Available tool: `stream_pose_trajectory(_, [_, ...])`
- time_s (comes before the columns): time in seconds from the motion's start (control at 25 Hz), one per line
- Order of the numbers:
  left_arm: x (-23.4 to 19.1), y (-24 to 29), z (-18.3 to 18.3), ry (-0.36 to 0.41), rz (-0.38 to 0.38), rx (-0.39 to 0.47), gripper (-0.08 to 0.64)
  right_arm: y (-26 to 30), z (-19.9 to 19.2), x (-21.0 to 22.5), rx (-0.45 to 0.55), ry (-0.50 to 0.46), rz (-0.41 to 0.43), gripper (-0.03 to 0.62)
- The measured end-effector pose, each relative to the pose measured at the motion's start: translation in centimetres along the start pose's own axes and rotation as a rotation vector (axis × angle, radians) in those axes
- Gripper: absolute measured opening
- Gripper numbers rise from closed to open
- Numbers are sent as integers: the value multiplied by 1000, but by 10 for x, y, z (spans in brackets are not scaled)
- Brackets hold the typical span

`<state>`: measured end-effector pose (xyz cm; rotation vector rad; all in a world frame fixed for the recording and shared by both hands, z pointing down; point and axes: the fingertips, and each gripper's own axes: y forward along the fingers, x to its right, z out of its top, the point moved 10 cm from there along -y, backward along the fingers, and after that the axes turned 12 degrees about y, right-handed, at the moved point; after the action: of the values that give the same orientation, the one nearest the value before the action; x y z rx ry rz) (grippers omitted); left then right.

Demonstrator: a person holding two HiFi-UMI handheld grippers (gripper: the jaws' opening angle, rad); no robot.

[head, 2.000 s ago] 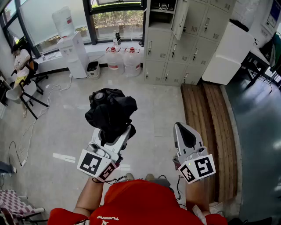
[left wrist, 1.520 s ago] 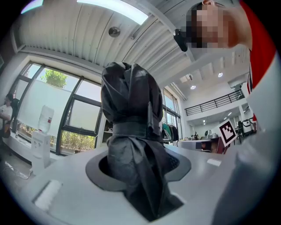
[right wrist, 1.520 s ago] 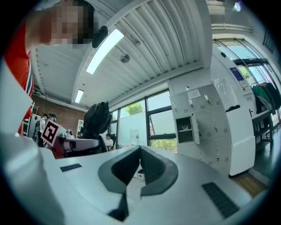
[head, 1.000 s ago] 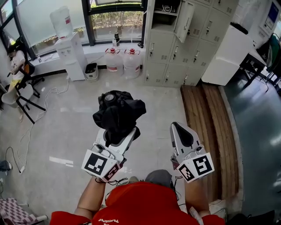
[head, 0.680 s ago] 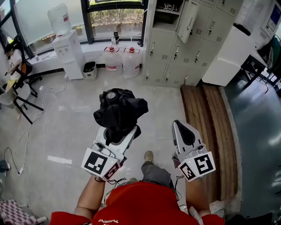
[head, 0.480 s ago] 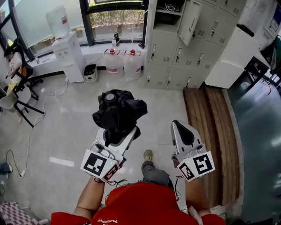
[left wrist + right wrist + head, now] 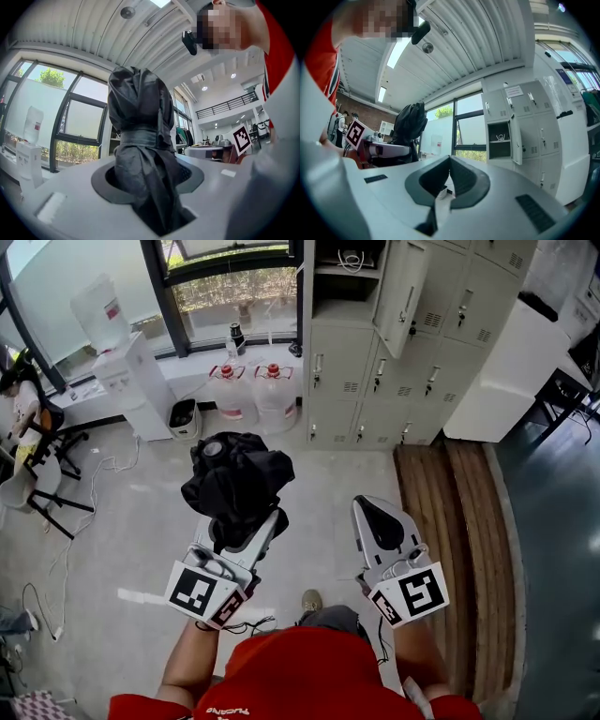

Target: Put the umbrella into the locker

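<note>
A folded black umbrella (image 7: 234, 482) stands up out of my left gripper (image 7: 236, 526), whose jaws are shut on its lower part; in the left gripper view the umbrella (image 7: 140, 154) fills the middle, pinched in my left gripper (image 7: 154, 206). My right gripper (image 7: 373, 521) is held level beside it, jaws shut with nothing between them; in the right gripper view my right gripper (image 7: 449, 174) points toward the lockers. The grey locker bank (image 7: 375, 381) stands ahead, with one upper door (image 7: 401, 292) swung open on an open compartment (image 7: 499, 137).
Two water bottles (image 7: 248, 395) stand on the floor left of the lockers, by a white water dispenser (image 7: 117, 362). A wooden bench (image 7: 464, 540) runs along the right. A white cabinet (image 7: 511, 371) stands at the far right, chairs (image 7: 37, 456) and cables at the left.
Both grippers, with the umbrella in the left one, have come closer to the lockers. The lockers and the window now sit lower and larger in the head view. The grips are unchanged.
</note>
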<state>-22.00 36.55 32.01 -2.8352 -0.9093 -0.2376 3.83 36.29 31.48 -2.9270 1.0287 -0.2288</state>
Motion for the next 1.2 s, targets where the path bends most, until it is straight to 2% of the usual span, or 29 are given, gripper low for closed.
stream_pose_trajectory(0.32, [-36, 99, -8, 2, 4, -4, 202, 65, 19, 83, 10, -15, 6, 3])
stream_pose_trajectory(0.68, [-83, 190, -37, 6, -35, -16, 202, 136, 11, 147, -10, -22, -22, 3])
stream_pose_trajectory(1.0, [-158, 301, -72, 6, -87, -26, 202, 237, 14, 218, -17, -34, -81, 3])
stream_pose_trajectory(1.2, [-211, 376, -91, 4, -134, -62, 202, 302, 20, 260, -13, -34, -133, 3])
